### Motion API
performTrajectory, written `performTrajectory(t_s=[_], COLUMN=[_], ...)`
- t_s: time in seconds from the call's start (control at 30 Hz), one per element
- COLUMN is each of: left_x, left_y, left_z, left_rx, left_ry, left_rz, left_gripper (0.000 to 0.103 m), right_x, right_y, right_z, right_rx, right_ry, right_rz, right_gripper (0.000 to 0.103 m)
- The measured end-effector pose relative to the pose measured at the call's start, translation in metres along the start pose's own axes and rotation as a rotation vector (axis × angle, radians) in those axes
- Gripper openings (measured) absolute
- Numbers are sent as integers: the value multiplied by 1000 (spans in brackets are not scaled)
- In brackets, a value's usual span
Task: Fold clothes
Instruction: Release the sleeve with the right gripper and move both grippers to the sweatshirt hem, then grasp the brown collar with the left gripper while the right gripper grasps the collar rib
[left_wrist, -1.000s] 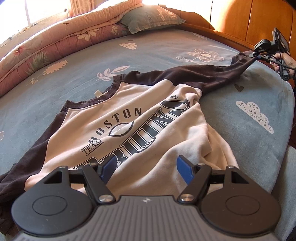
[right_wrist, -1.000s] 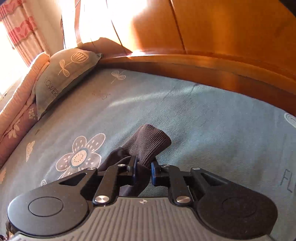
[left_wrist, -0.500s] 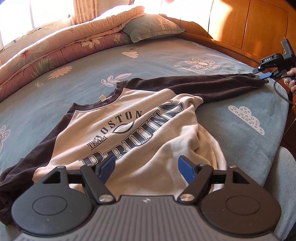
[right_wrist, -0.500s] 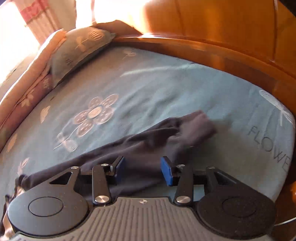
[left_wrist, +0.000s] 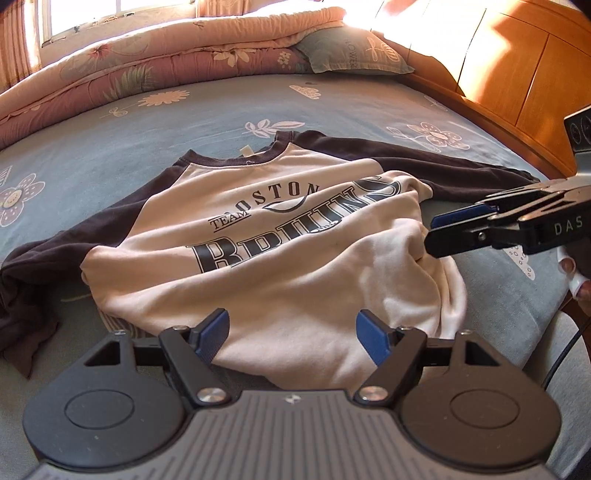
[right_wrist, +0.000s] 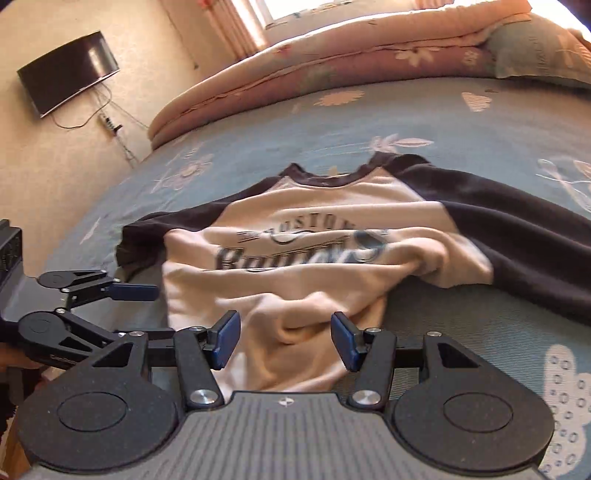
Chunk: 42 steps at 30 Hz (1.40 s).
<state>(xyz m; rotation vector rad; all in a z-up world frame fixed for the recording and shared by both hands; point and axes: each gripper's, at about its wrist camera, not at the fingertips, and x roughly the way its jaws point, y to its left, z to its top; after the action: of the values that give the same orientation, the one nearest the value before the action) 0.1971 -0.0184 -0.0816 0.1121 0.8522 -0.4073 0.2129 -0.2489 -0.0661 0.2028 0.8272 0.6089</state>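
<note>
And the right hand-held gripper (right_wrist: 284, 339) has let go of that dark sleeve cuff it was pinching a second ago. Half a second back the jaws were already parted over the sleeve near the bed's far corner; now it has swung all the way round to the near edge and sits with its blue pads spread wide, nothing between them, right over the rumpled hem of the sweatshirt (left_wrist: 280, 236).

The cream-and-dark raglan sweatshirt lies face up on the blue flowered bed sheet (left_wrist: 184, 122), its printed lettering showing. The right sleeve (left_wrist: 454, 173) now stretches out straight and flat toward the wooden headboard side, which looks like the payoff of that tug. The left sleeve (left_wrist: 40, 266) is another story: bunched and doubled at the near-left edge. The body is wrinkled too, with a deep fold running in from the right hem.

The left hand-held gripper (left_wrist: 291, 332) hovers wide open at the hem, empty as well, with the right one visible just off to its side.

So both tools are lined up at the bottom edge, jaws apart. My read: one sleeve is laid out, the garment is not yet folded, and the hem looks like the likely next grab.
</note>
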Motion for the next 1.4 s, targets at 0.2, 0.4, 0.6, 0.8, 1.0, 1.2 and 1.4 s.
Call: performTrajectory(t_s=[0.2,0.4,0.6,0.8,1.0,1.2,1.4], left_x=[-5,-2,11,47,50,43,101], left_y=[28,46,44,50,62,103,172], left_z=[-16,-24,-6,-1,19,87,154], left_rx=[-59,-77,-38,-86,-85,10,-115], left_ry=[-2,-15,-55,-22,11,-16,61], left_rz=[16,-10,-78,-178,-251,-230,-296], left_gripper=[77,77,84,86,86,80,65], right_x=[48,52,68,64,39,10,35], right_y=[8,-18,20,19,-7,-63,-152], right_z=[-19,-34,-37,-41,-14,58,146], right_rx=[-16,112,-136,-213,-145,-238,-165], right_ry=[82,64,125,126,167,152,173], right_rz=[-51,85,-20,1,135,99,126], right_gripper=[69,97,103,103,103,103,103])
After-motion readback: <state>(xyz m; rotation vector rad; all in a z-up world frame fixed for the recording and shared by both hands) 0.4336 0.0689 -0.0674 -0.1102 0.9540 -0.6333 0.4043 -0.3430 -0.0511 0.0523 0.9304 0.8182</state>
